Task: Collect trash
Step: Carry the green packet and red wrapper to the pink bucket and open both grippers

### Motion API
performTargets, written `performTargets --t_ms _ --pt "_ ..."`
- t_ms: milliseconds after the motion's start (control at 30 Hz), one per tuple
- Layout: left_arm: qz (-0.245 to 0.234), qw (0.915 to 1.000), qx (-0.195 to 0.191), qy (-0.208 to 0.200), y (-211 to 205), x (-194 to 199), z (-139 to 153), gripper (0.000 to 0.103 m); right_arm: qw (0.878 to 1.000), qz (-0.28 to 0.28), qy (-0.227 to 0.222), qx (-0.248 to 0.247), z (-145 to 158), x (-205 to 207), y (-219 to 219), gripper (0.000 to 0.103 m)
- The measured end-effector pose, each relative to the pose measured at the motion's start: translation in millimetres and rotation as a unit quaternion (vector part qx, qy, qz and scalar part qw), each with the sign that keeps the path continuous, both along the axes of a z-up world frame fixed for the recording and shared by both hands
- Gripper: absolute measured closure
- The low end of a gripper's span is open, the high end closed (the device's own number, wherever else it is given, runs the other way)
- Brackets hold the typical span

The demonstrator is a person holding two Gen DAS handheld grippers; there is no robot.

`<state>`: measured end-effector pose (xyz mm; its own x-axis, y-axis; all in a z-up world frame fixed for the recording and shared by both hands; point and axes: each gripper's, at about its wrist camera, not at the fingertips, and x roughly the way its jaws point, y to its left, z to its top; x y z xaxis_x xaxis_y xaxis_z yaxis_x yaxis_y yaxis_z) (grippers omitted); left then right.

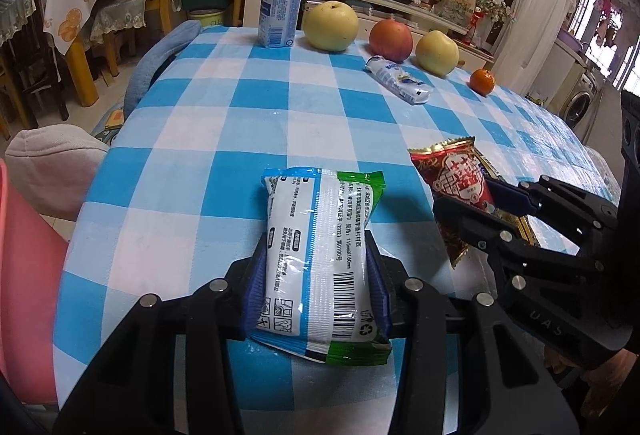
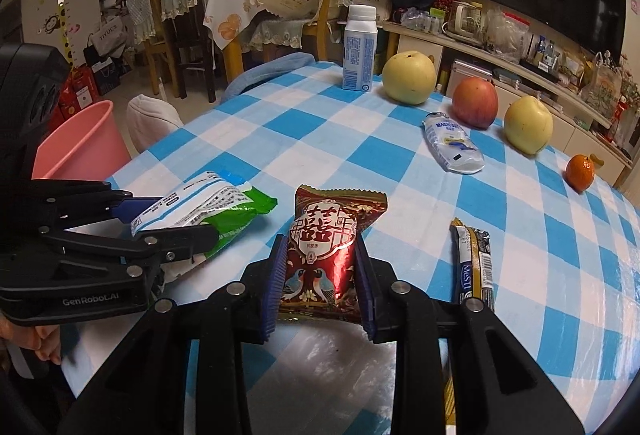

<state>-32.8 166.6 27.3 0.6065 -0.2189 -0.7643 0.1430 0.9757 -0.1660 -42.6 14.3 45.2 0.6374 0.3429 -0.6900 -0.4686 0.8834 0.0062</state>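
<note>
My left gripper (image 1: 316,287) is shut on a white, blue and green tissue packet (image 1: 320,235) held just above the checkered table; it also shows in the right wrist view (image 2: 200,211). My right gripper (image 2: 320,287) is shut on a red snack wrapper (image 2: 324,247), also seen in the left wrist view (image 1: 456,183). A white crumpled pouch (image 2: 452,143) lies near the fruit. A gold and black sachet (image 2: 476,263) lies right of my right gripper. A pink bin (image 2: 80,143) stands off the table's left edge.
A white and blue bottle (image 2: 360,51), a pear (image 2: 408,77), a red apple (image 2: 476,101), a yellow apple (image 2: 528,123) and a mandarin (image 2: 580,167) stand along the far side of the table (image 2: 320,139). Chairs and a cushion (image 2: 152,119) stand to the left.
</note>
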Motion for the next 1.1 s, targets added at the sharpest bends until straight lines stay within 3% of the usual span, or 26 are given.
performTargets --t_ms 333,1100 --pt "0.008 0.9995 -0.014 -0.027 15 -10 22 0.058 0.999 -0.013 0.016 0.024 8 -13 -1 0.07" --pt "0.062 0.992 -0.065 -0.088 84 -33 68 0.058 0.997 0.005 0.043 0.057 18 -42 50 0.07"
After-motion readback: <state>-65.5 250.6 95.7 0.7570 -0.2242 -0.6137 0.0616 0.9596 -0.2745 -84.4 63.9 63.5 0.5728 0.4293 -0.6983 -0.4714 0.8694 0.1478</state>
